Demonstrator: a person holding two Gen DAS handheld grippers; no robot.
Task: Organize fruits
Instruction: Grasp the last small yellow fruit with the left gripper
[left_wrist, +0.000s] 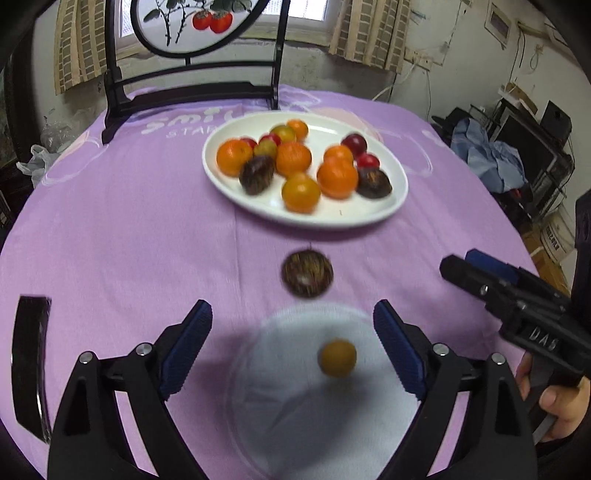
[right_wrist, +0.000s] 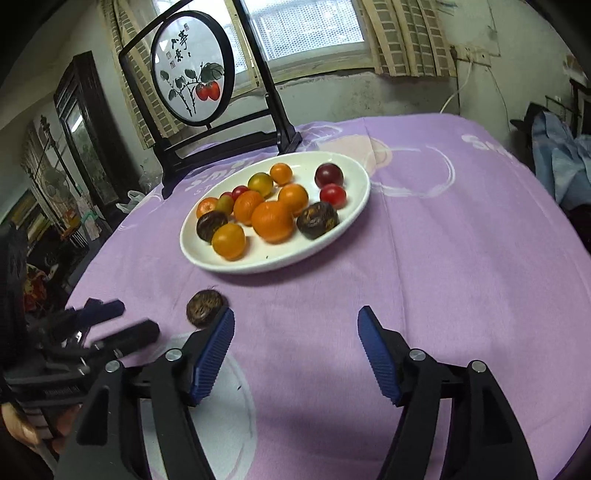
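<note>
A white oval plate (left_wrist: 334, 218) (right_wrist: 266, 266) on the purple cloth holds several oranges, small red fruits and two dark brown fruits. Another dark brown fruit (left_wrist: 306, 274) (right_wrist: 204, 308) lies loose on the cloth just in front of it. Nearer me, a small yellow-orange fruit (left_wrist: 337, 357) sits on a clear round plate (left_wrist: 280, 413) (right_wrist: 231, 402). My left gripper (left_wrist: 293, 314) (right_wrist: 125, 321) is open above that clear plate, touching neither fruit. My right gripper (right_wrist: 295, 314) (left_wrist: 461, 266) is open over bare cloth to the right, with nothing between its fingers.
A black stand with a round fruit painting (left_wrist: 192, 33) (right_wrist: 192, 74) rises at the table's far edge behind the plate. A black curved object (left_wrist: 31, 362) lies at the near left. Clutter and blue cloth (left_wrist: 491, 158) sit beyond the table's right edge.
</note>
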